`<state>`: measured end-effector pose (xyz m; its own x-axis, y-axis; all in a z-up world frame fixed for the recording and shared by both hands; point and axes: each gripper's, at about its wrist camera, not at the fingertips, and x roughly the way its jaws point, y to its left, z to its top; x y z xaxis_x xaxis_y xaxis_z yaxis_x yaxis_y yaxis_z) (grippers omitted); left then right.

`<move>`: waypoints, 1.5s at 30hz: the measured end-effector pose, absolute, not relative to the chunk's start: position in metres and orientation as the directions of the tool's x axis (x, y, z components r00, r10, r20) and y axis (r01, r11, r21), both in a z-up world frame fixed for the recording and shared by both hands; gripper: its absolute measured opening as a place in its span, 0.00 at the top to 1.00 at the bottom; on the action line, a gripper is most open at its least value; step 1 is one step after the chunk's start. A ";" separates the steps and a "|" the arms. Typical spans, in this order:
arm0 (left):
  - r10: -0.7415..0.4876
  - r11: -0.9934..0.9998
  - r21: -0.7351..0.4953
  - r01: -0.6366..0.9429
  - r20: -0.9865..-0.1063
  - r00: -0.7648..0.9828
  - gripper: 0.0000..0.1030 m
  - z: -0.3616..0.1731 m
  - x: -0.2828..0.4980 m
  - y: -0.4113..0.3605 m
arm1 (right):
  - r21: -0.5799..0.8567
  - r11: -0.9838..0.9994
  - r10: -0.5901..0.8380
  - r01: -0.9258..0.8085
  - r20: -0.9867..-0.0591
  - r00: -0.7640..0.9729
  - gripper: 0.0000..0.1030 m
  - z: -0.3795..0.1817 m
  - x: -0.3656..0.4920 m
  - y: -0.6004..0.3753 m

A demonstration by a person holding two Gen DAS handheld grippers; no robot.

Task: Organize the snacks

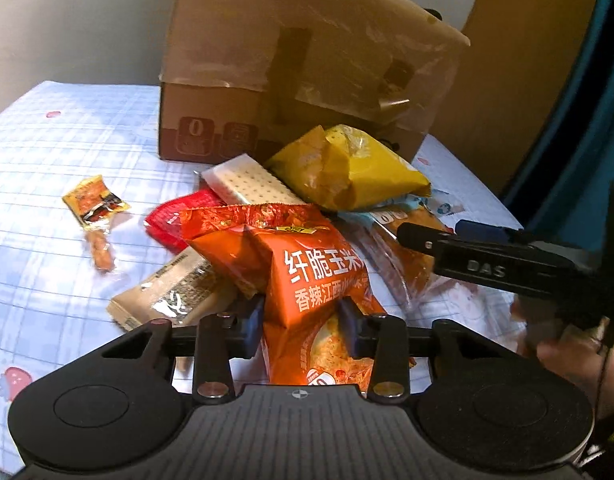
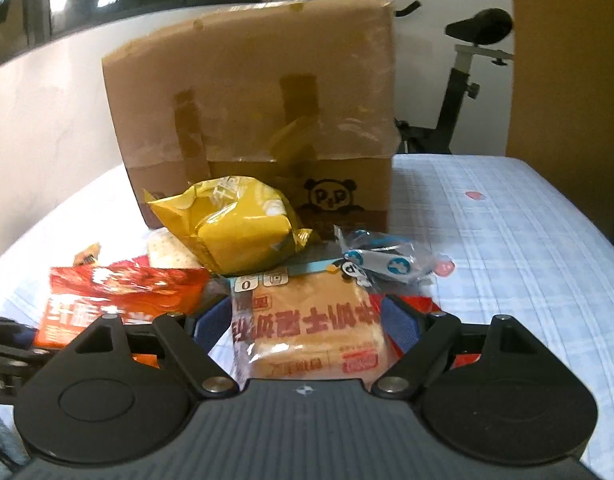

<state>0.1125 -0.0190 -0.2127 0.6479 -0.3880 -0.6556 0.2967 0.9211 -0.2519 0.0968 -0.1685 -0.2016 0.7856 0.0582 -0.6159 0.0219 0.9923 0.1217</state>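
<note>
A cardboard box (image 1: 307,80) stands on a blue checked cloth (image 1: 47,152), its flap raised and patched with tape. It serves as the landmark here. Directly in front of the box lies a heap of snacks. A yellow bag (image 1: 347,168) sits nearest the box, almost touching its front wall. Just beside it, on the side away from the box's printed panda, a white cracker pack (image 1: 247,180) leans on a red pack (image 1: 167,220). Further from the box lies an orange chip bag (image 1: 307,272), and a tan pack (image 1: 175,292) rests partly beneath it. Well apart from the heap, off to the box's left in the left wrist view, a small sausage packet (image 1: 95,208) lies alone on the cloth.

The left gripper (image 1: 301,320) has its fingers set against both sides of the orange chip bag, pinching its lower part. The right gripper (image 2: 307,320) straddles a bread pack (image 2: 307,320), fingers spread wide on either side of it with a little room on each side; the pack lies in front of the yellow bag. A small clear wrapper (image 2: 387,260) with blue print lies between the bread pack and the box. Behind the box stands an exercise bike (image 2: 467,80).
</note>
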 end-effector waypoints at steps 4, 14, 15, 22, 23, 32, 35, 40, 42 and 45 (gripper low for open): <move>-0.385 0.923 -0.255 0.289 -0.651 0.655 0.63 -0.211 0.111 -0.017 | 0.079 0.997 0.047 0.005 -0.634 0.772 0.07 -0.213 0.111 -0.166; -0.395 0.918 -0.277 0.282 -0.670 0.629 0.58 -0.218 0.115 -0.018 | 0.063 0.997 0.064 -0.032 -0.611 0.789 0.12 -0.223 0.100 -0.163; -0.397 0.918 -0.281 0.280 -0.669 0.628 0.56 -0.219 0.115 -0.018 | 0.056 0.998 0.063 -0.036 -0.608 0.792 0.13 -0.224 0.099 -0.162; -0.414 0.910 -0.313 0.270 -0.670 0.617 0.50 -0.224 0.117 -0.014 | 0.050 0.998 0.063 -0.041 -0.596 0.801 0.13 -0.225 0.097 -0.160; -0.417 0.909 -0.315 0.274 -0.668 0.616 0.51 -0.224 0.116 -0.014 | 0.050 0.998 0.062 -0.040 -0.594 0.802 0.14 -0.225 0.097 -0.161; -0.457 0.889 -0.297 0.348 -0.613 0.645 0.70 -0.216 0.107 -0.021 | -0.005 0.999 0.026 -0.034 -0.545 0.838 0.28 -0.221 0.085 -0.156; -0.449 0.893 -0.297 0.337 -0.600 0.662 0.70 -0.211 0.106 -0.017 | -0.043 0.998 0.022 -0.052 -0.521 0.853 0.32 -0.218 0.080 -0.150; -0.443 0.897 -0.294 0.331 -0.582 0.682 0.70 -0.204 0.103 -0.013 | 0.052 0.995 0.096 -0.081 -0.550 0.829 0.33 -0.211 0.079 -0.158; -0.440 0.898 -0.292 0.330 -0.578 0.687 0.70 -0.202 0.102 -0.013 | 0.070 0.995 0.098 -0.071 -0.555 0.826 0.32 -0.208 0.077 -0.161; -0.437 0.900 -0.290 0.327 -0.576 0.691 0.70 -0.200 0.100 -0.014 | 0.094 0.995 0.085 -0.040 -0.553 0.829 0.28 -0.205 0.072 -0.167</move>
<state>0.1001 -0.0136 -0.2003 0.6911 -0.4367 -0.5759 0.3265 0.8995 -0.2902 0.0720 -0.1670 -0.2049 0.8289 0.0852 -0.5529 -0.0398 0.9948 0.0936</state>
